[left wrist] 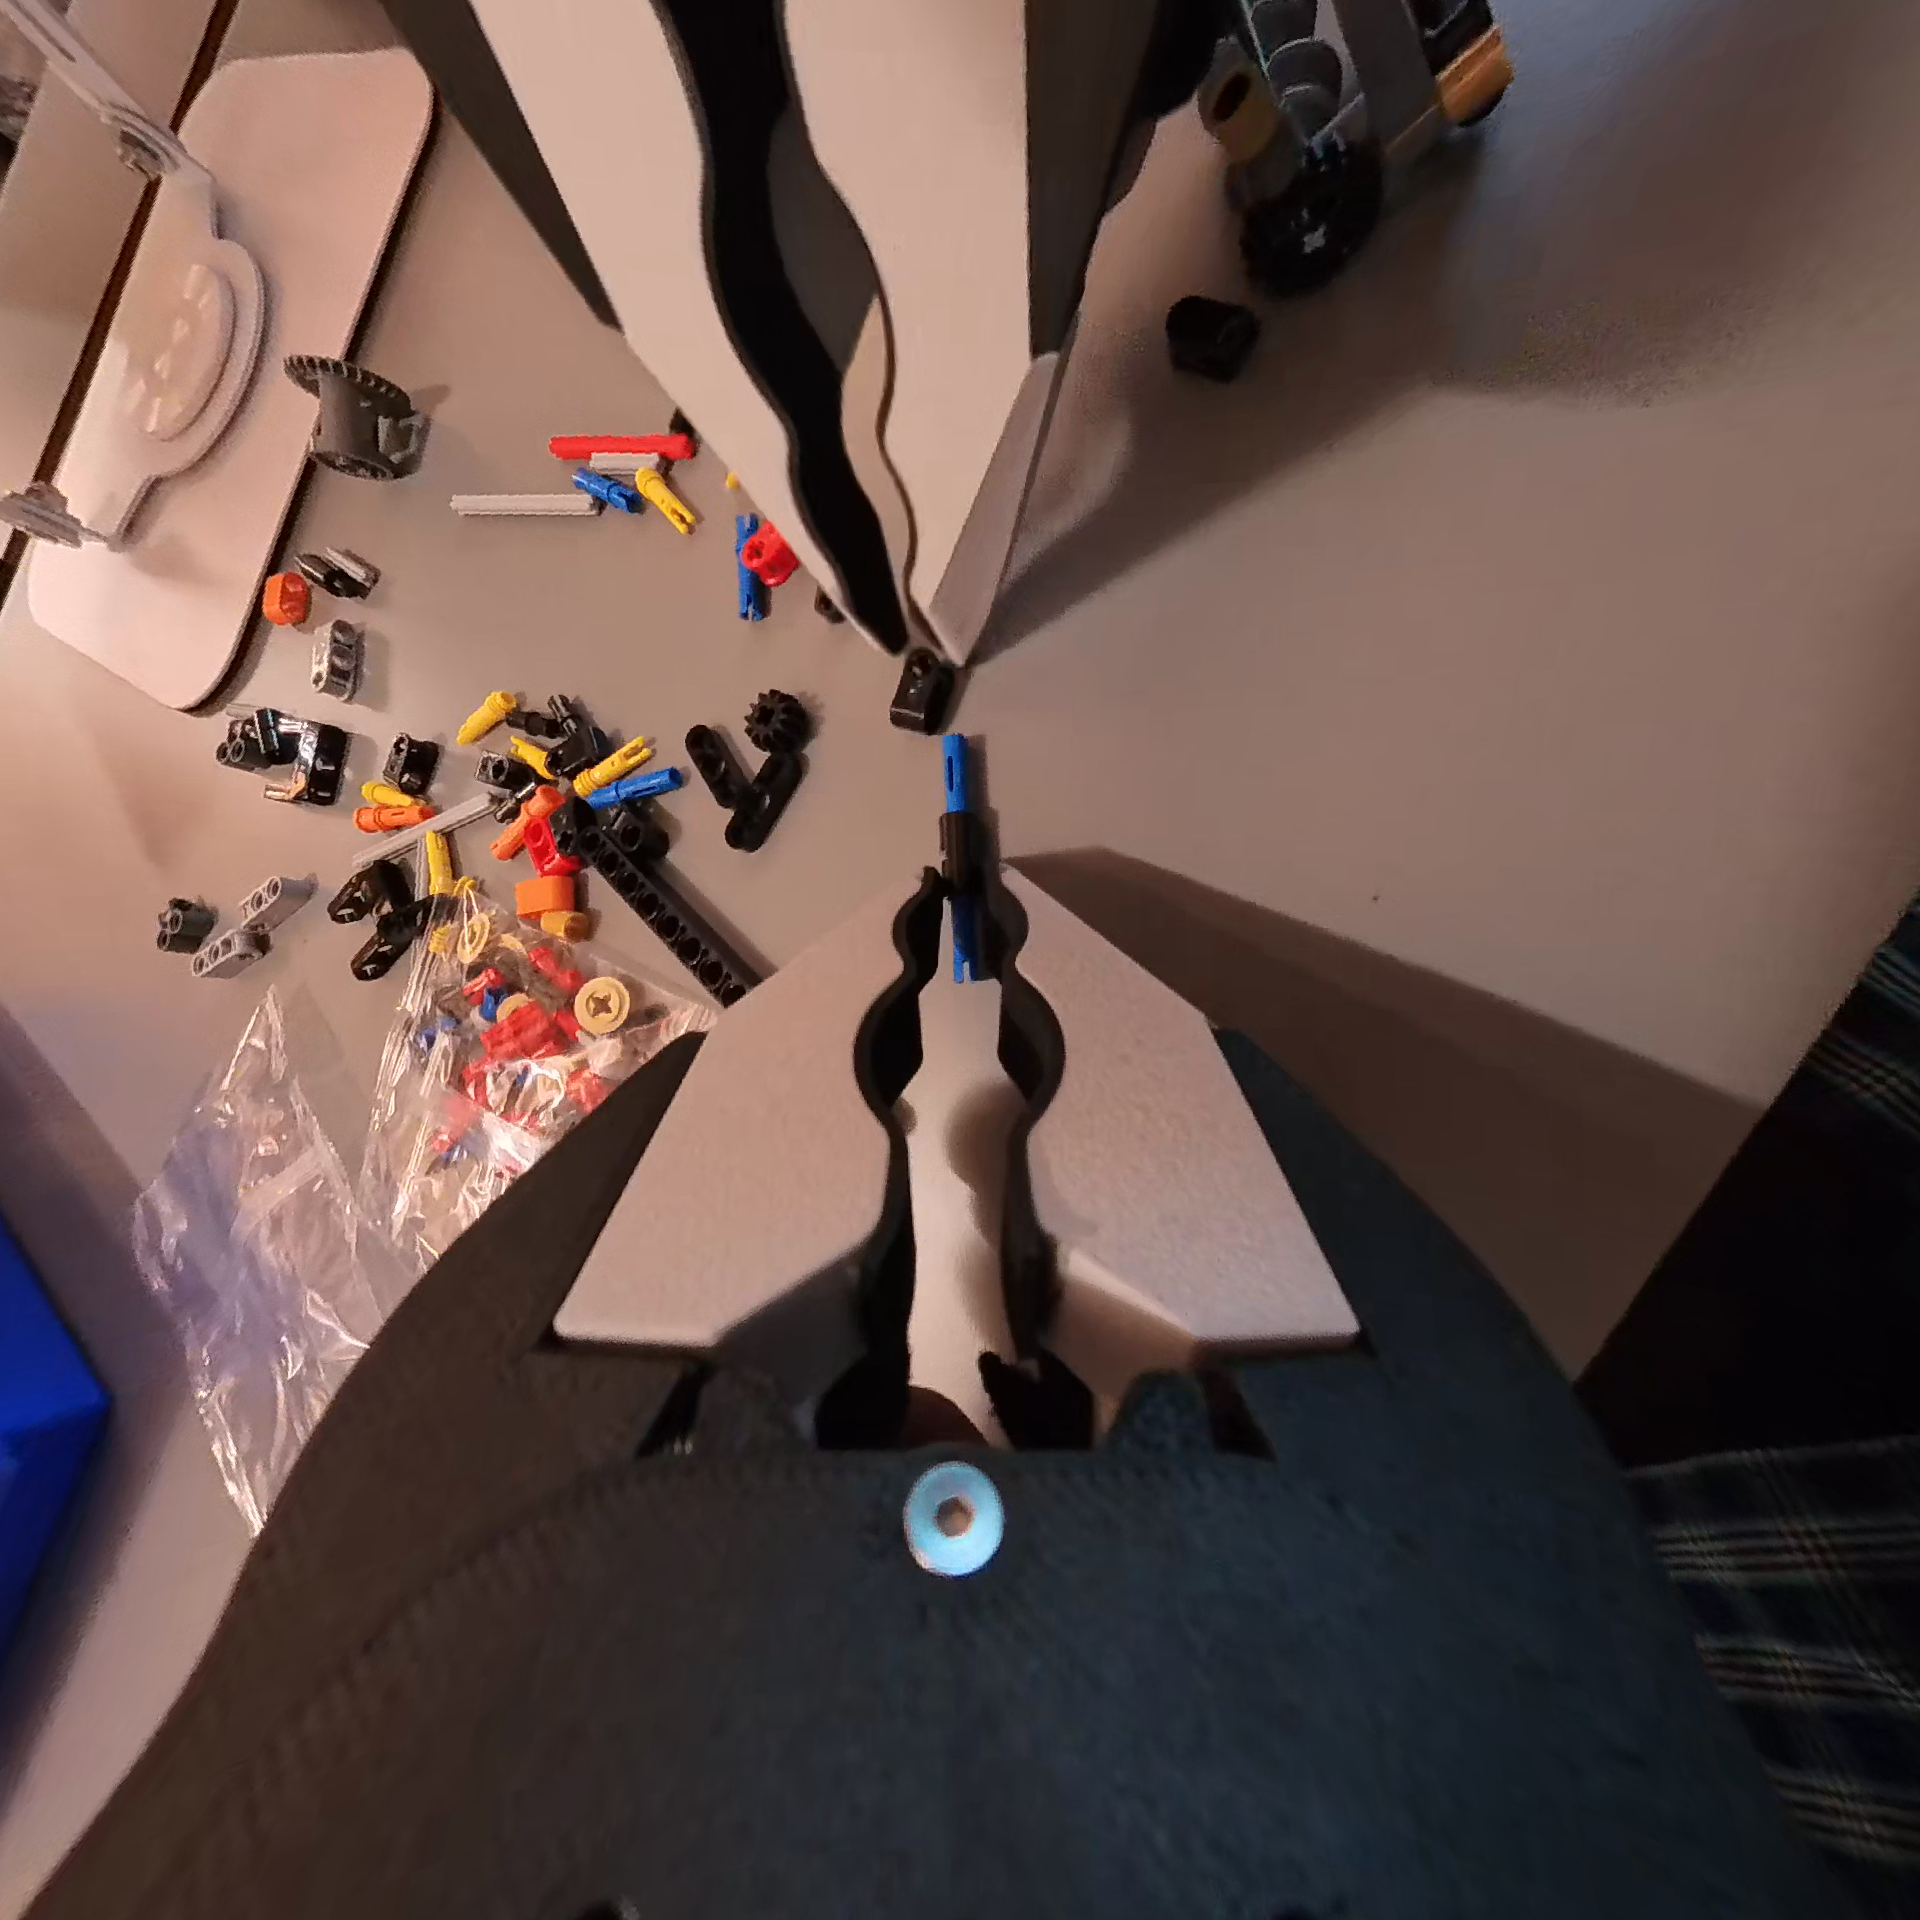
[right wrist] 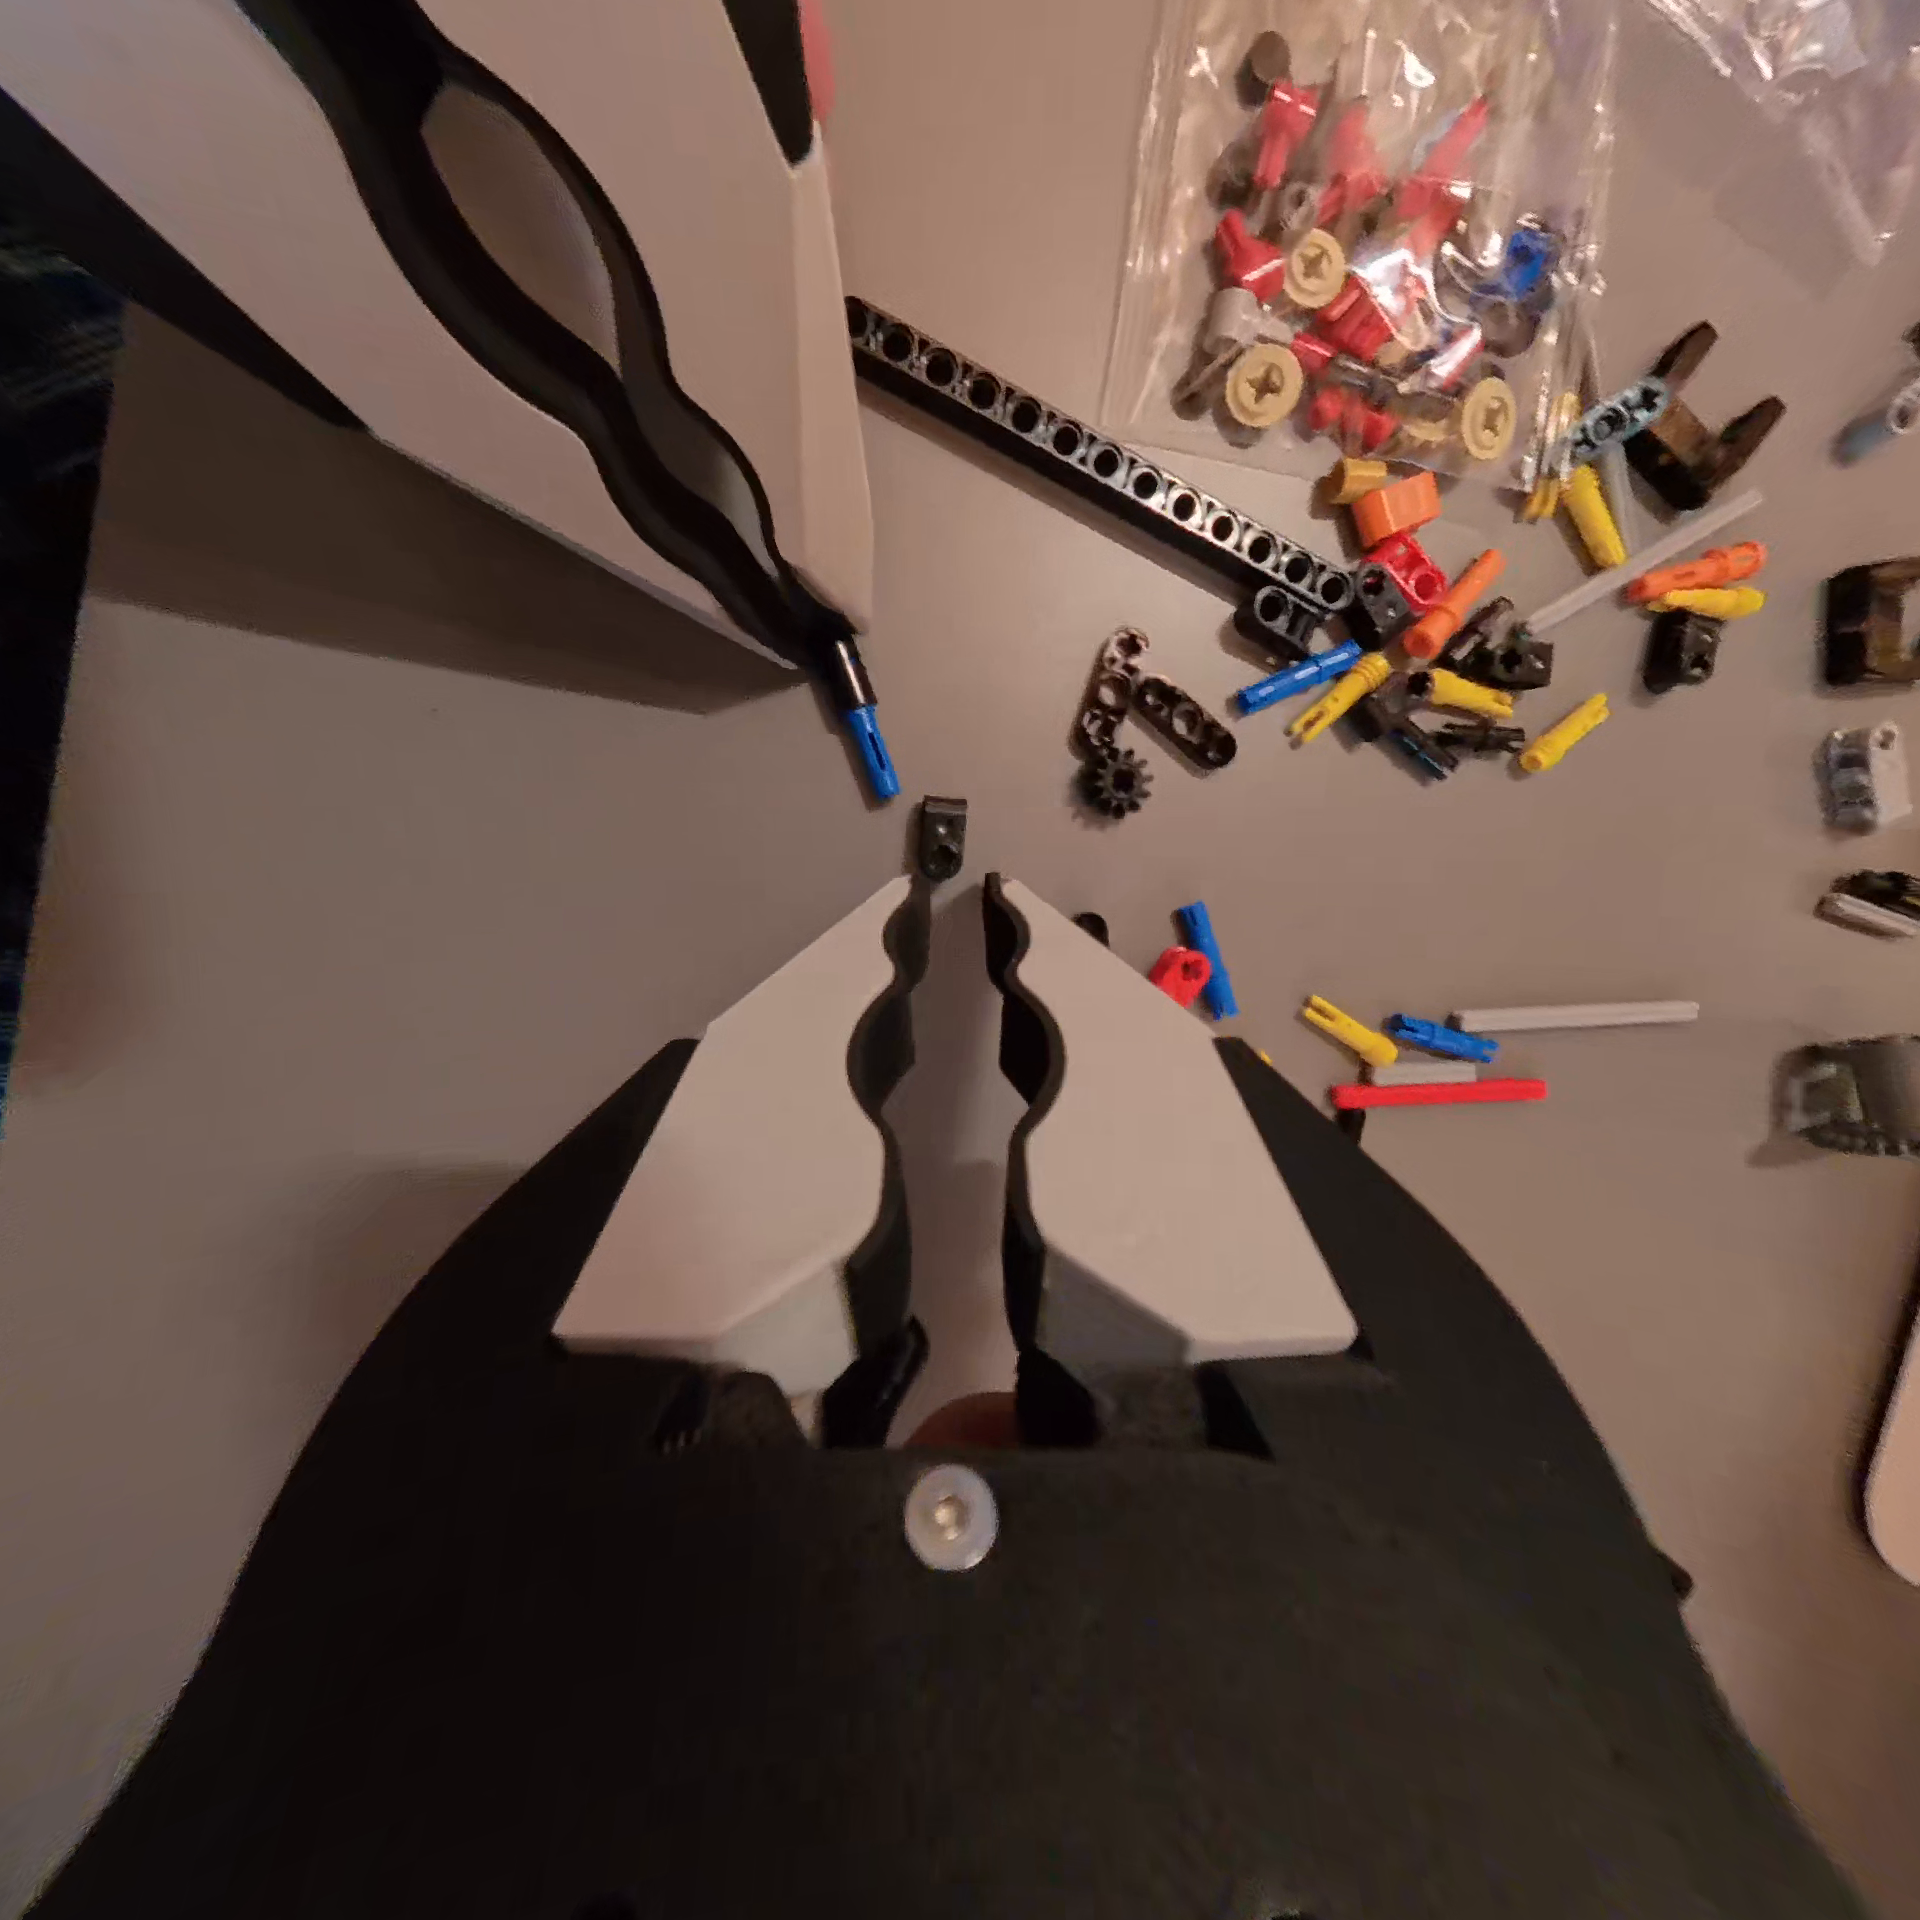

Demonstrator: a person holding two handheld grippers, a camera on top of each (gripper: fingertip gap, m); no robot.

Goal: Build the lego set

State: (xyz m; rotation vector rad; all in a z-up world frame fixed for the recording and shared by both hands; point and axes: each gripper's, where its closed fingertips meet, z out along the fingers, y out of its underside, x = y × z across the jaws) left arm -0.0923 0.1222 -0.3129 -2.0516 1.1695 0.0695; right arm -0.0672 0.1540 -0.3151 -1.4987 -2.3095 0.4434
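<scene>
My left gripper (left wrist: 961, 883) is shut on a blue pin (left wrist: 954, 774) that carries a black sleeve (left wrist: 961, 831); the pin points forward past the fingertips. In the right wrist view this gripper (right wrist: 831, 634) comes in from the upper left with the blue pin (right wrist: 871, 743) sticking out. My right gripper (right wrist: 951, 883) stands with its jaws a narrow gap apart. A small black connector (right wrist: 942, 831) lies right at its tips and looks ungripped. In the left wrist view the connector (left wrist: 922, 691) sits just beyond the right gripper (left wrist: 914, 649), a short way from the pin's end.
Loose parts (left wrist: 540, 800) lie in a pile on the grey table, with a long black beam (right wrist: 1091, 447) and a clear bag of parts (right wrist: 1351, 260). A partly built model (left wrist: 1320, 125) and a black piece (left wrist: 1210, 332) stand far right. A light board (left wrist: 208, 364) is far left.
</scene>
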